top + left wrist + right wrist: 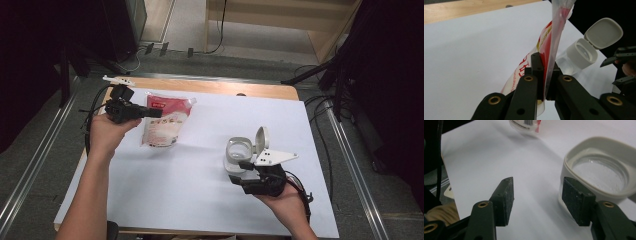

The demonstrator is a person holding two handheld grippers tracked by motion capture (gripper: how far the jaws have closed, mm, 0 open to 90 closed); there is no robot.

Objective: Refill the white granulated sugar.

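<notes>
Clear bag pinched at its top edge, jar waiting open

The bag (162, 121), soft clear plastic with red print and pale contents, hangs tilted over the white sheet (200, 200), its lower end blurred; the left gripper (156, 113) is clenched on its upper edge. The right gripper (241, 172) stands released beside the round clear jar (239, 152), whose white flip lid (261, 138) stands open.

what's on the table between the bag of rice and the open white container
Nothing: in the high view, only bare white table cover lies between the bag, pinched by the left gripper, and the container.
</notes>
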